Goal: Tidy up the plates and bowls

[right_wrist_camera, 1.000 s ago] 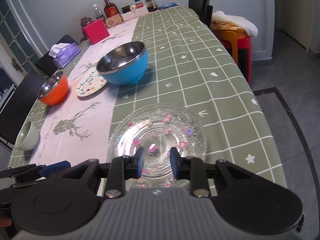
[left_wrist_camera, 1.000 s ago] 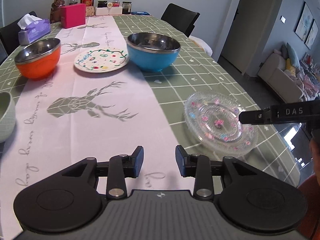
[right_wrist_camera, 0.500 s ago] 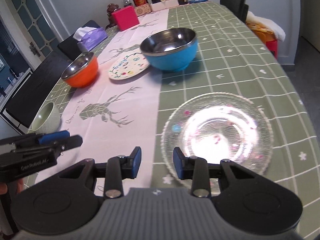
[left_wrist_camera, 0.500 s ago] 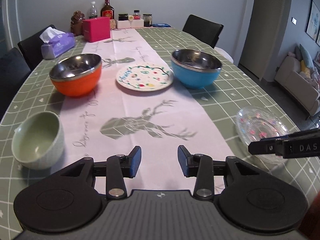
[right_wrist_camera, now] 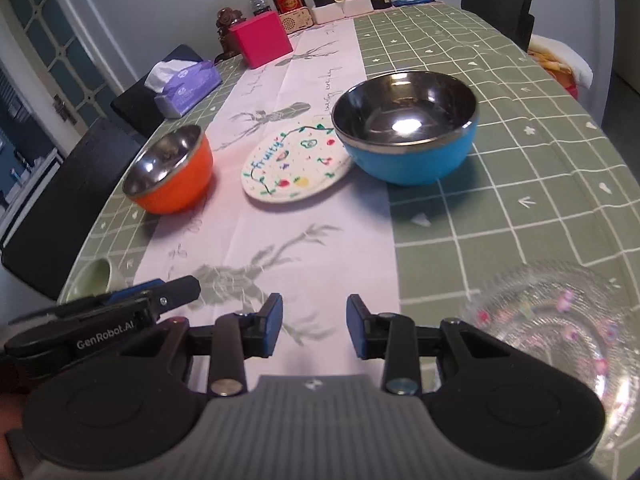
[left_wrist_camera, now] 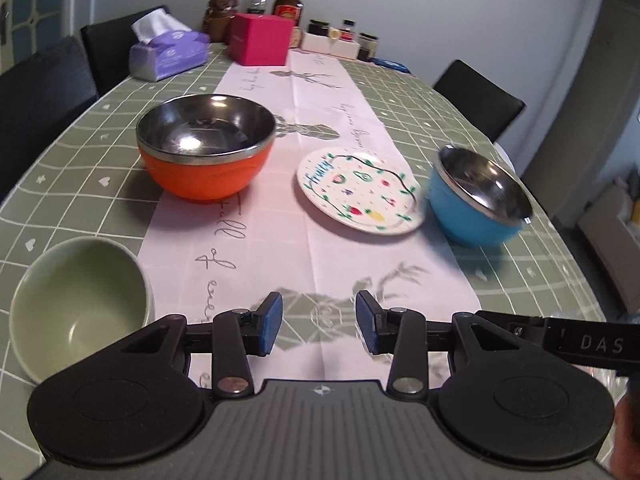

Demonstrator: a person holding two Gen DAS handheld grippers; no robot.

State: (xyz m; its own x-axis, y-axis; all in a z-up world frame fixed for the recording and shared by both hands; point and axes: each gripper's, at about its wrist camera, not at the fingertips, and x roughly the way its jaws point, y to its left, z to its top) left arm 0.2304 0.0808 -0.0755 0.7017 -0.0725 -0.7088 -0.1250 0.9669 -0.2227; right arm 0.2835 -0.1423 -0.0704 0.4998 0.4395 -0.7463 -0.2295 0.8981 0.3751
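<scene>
Both grippers (left_wrist_camera: 319, 322) (right_wrist_camera: 314, 326) part-open, empty; clear glass plate (right_wrist_camera: 560, 320) with pink flecks.

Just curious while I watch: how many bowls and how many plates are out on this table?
Bowls: 3, the orange bowl, blue bowl and green bowl.
Plates: 2, the fruit-print plate and glass plate.
Total: 5

"Fruity" on painted plate (right_wrist_camera: 296, 166), "GenRobot.AI" on left gripper (right_wrist_camera: 106, 342), "DAS" on right gripper (left_wrist_camera: 600, 345)
</scene>
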